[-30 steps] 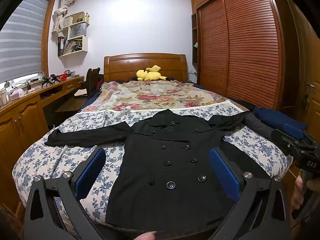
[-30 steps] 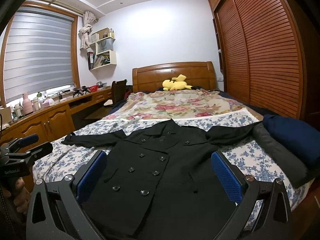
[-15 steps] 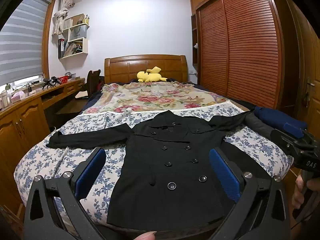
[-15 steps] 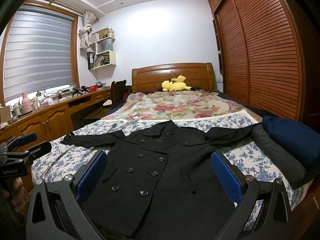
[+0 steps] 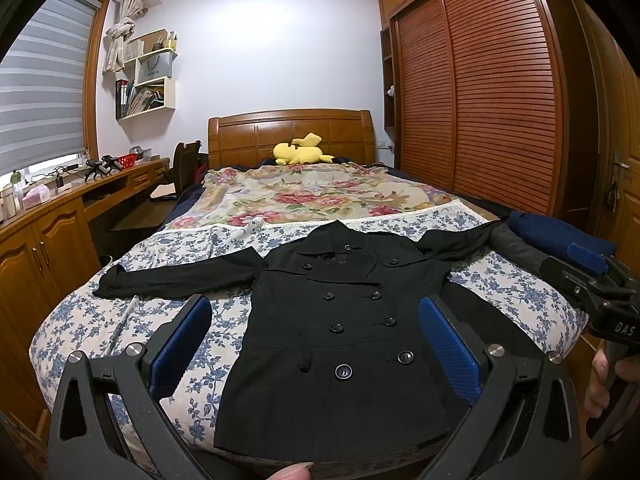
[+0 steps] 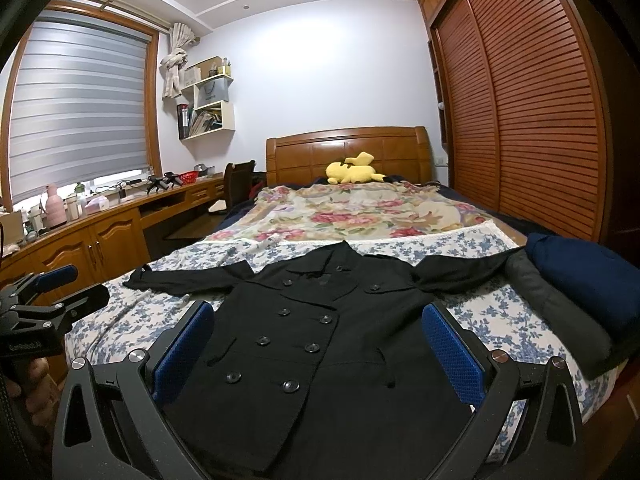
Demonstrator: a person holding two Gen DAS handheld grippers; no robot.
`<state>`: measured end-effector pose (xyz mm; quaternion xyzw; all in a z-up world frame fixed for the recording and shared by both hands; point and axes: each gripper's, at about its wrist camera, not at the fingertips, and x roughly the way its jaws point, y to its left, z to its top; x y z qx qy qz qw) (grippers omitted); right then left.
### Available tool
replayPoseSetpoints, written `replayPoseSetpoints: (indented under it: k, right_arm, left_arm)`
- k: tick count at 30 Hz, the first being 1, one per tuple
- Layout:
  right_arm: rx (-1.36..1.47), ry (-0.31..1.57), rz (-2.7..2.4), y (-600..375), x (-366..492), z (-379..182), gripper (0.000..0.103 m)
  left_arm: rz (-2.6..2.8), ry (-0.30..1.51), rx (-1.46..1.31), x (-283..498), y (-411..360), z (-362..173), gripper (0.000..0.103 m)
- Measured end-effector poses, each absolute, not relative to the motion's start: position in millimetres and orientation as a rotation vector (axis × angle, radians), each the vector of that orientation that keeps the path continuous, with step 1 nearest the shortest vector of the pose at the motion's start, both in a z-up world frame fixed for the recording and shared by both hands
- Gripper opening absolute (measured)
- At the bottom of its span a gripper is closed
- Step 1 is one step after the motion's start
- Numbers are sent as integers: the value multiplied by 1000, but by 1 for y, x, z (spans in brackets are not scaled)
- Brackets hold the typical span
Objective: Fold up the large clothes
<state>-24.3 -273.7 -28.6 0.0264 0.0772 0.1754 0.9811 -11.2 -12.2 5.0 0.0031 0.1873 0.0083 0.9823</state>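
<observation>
A black double-breasted coat (image 5: 340,340) lies flat, front up, on the bed's blue floral sheet (image 5: 100,320), both sleeves spread out to the sides. It also shows in the right wrist view (image 6: 320,340). My left gripper (image 5: 314,348) is open and empty, held above the coat's hem at the foot of the bed. My right gripper (image 6: 318,350) is open and empty, also above the lower coat. The right gripper shows at the right edge of the left wrist view (image 5: 600,288); the left gripper shows at the left edge of the right wrist view (image 6: 44,300).
A dark blue folded garment (image 6: 588,276) and a grey one (image 6: 556,300) lie on the bed's right edge by the coat's sleeve. A floral blanket (image 5: 312,196) and a yellow plush toy (image 5: 298,152) lie farther back. A wooden desk (image 6: 80,236) runs along the left, a wardrobe (image 5: 480,100) along the right.
Both views have shifted slightly upward and back; the coat sits a little lower in the frames. The coat has not moved and both grippers stay open.
</observation>
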Motion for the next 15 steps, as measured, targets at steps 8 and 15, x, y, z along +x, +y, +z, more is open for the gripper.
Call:
replayPoseSetpoints:
  k: [8, 15]
  right_arm:
    - [54, 153, 357, -276, -24, -28, 103]
    - [54, 153, 358, -275, -24, -28, 103]
  left_arm:
    - [17, 376, 9, -11, -13, 5, 103]
    - [16, 376, 9, -11, -13, 4, 103]
